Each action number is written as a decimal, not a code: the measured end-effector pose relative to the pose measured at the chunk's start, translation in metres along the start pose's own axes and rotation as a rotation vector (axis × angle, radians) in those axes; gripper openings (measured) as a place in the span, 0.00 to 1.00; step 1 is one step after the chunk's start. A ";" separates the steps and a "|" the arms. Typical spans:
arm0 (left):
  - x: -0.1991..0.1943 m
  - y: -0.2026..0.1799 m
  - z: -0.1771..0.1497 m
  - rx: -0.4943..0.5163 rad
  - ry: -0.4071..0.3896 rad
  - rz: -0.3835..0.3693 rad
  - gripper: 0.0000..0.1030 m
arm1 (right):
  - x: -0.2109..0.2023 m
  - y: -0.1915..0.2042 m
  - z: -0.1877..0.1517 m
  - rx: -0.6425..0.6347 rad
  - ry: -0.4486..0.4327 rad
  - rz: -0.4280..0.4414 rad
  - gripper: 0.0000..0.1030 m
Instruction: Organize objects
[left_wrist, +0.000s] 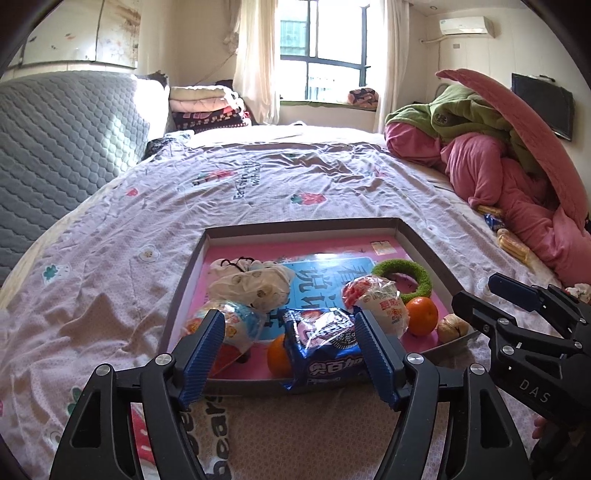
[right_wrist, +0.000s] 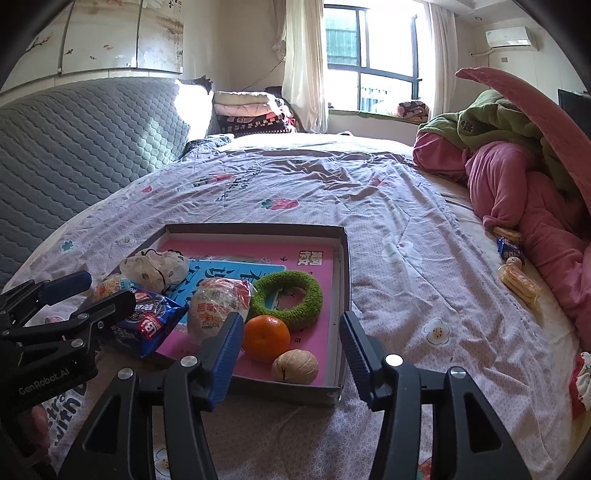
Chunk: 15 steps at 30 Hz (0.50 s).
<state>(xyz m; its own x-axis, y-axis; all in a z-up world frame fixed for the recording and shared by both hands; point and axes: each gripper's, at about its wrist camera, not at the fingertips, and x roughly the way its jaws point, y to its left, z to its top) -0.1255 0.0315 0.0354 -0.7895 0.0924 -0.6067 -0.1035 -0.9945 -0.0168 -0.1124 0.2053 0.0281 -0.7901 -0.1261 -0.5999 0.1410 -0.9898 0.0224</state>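
Right now the left claw is spread wide around the blue cookie packet, which hangs over the tray's near edge on the bed; pads look not yet pressing it. Foil pack, probably light, crinkly, slick, cookies inside crush easily, so pinch the sealed end or across the short side, gently. Right claw released, empty, hovering by the orange and walnut

A bed under a floral sheet carries a heap of pink and green bedding, with a grey quilted headboard, folded blankets, a curtained window and an air conditioner beyond.
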 end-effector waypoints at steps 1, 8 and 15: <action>-0.002 0.001 -0.001 0.001 -0.001 0.006 0.72 | -0.002 0.003 0.000 -0.003 -0.005 0.004 0.55; -0.016 0.011 -0.007 0.014 -0.010 0.060 0.75 | -0.016 0.017 0.000 -0.017 -0.036 0.015 0.60; -0.026 0.021 -0.016 -0.002 0.005 0.067 0.75 | -0.029 0.027 -0.001 0.011 -0.062 0.054 0.69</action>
<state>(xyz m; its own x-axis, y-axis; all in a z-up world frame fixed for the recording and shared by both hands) -0.0971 0.0070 0.0379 -0.7914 0.0251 -0.6108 -0.0490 -0.9985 0.0226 -0.0845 0.1820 0.0454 -0.8169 -0.1830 -0.5469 0.1782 -0.9820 0.0624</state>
